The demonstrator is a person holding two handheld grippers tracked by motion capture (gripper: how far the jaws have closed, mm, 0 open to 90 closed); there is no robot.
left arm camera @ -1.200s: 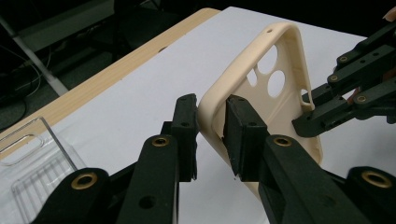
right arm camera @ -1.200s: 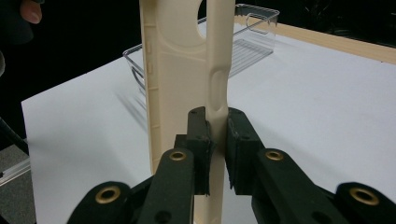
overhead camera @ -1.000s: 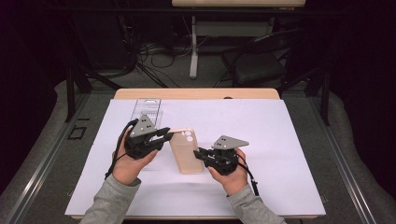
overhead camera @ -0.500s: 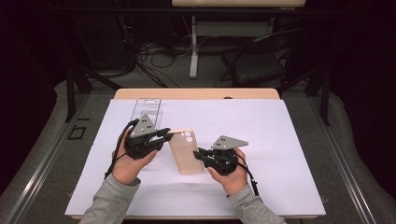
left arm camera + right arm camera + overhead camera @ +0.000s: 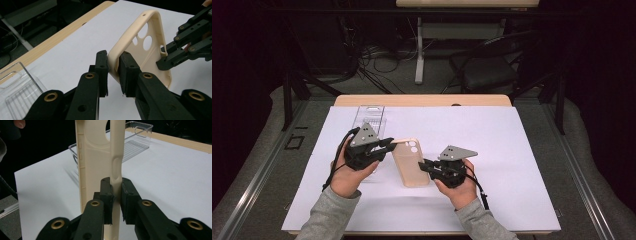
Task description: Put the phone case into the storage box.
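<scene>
My left gripper (image 5: 384, 145) pinches one long edge of the cream phone case (image 5: 411, 162), jaws closed on its rim near the corner with the round camera holes. My right gripper (image 5: 428, 166) clamps the opposite long edge, jaws shut on the side wall by a button cutout. The case (image 5: 147, 50) sits between both grippers over the white sheet (image 5: 522, 150), left edge raised, tilted. A clear plastic tray (image 5: 368, 117) lies on the sheet behind my left hand (image 5: 346, 175), close to the table's far wooden edge (image 5: 422, 100). Right hand (image 5: 459, 187) low, near the case's lower end.
</scene>
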